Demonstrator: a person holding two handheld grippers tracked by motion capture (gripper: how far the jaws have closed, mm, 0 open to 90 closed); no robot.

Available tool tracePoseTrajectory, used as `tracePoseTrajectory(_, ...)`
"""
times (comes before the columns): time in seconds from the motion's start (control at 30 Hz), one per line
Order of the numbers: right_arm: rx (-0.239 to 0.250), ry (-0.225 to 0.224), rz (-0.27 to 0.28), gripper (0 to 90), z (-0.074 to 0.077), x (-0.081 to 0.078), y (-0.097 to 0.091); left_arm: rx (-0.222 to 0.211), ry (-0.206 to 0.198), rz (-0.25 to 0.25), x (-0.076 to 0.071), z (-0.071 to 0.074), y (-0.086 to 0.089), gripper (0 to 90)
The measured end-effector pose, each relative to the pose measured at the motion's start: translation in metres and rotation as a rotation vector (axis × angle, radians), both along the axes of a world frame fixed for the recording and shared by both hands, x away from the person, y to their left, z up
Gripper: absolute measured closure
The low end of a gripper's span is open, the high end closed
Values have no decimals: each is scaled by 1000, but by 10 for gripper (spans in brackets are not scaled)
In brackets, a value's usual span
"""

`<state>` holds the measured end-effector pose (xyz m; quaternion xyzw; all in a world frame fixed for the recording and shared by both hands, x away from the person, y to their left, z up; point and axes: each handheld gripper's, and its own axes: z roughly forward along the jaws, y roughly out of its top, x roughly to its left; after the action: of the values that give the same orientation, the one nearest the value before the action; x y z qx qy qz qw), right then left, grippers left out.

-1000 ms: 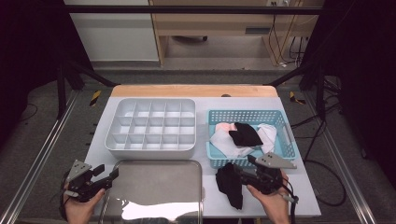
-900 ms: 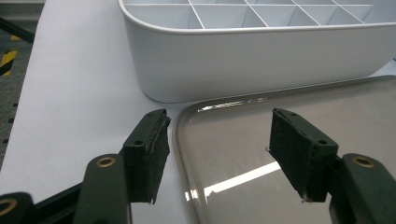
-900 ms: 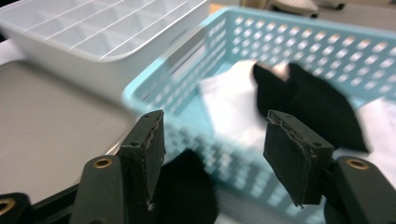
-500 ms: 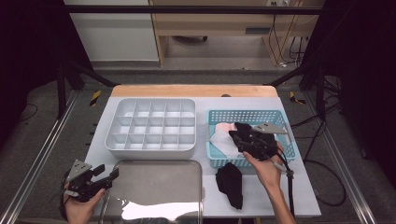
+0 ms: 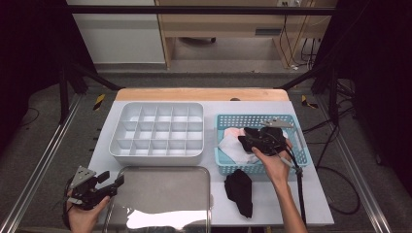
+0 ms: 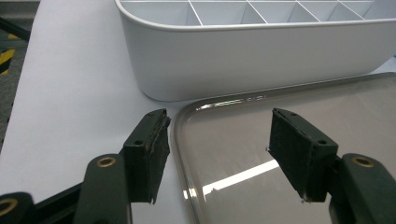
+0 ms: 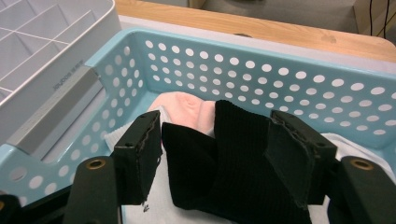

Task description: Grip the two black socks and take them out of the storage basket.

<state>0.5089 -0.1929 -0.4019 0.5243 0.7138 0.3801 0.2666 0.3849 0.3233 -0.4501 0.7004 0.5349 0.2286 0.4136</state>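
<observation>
The only lettering visible was a short line of small raised characters moulded into the outer side wall of the white divided organizer tray (image 7: 70,74), seen in the right gripper view near the tray's rim, beside the blue perforated basket (image 7: 261,70). It ran sideways and was too small and faint to be read with any certainty. No other text, label, brand, number or sign could be read anywhere.

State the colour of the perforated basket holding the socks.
Light blue basket, clearest in the right gripper view.
</observation>
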Motion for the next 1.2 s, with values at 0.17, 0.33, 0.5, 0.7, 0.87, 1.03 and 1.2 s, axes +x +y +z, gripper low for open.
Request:
tracePoseTrajectory(0.17,-44,11,-5,330,-7,4,3,0,0,0,0,0,0,365)
tracePoseTrajectory(0.33,-73,20,-9,328,-13,6,7,1,2,-2,0,0,0,365)
tracePoseTrajectory(0.5,-90,36,-15,290,-19,10,9,2,2,-2,0,0,0,366)
tracePoseTrajectory(0.7,-60,99,-15,283,-23,15,7,5,3,-4,1,-1,-1,366)
tracePoseTrajectory(0.87,-102,153,-22,337,-27,16,8,5,3,-4,0,-1,-1,367)
tracePoseTrajectory(1.03,-120,216,-34,436,-30,17,9,7,5,-5,0,-1,-2,368)
tracePoseTrajectory(1.2,-119,243,-54,641,-33,16,6,7,6,-5,0,-1,-1,370)
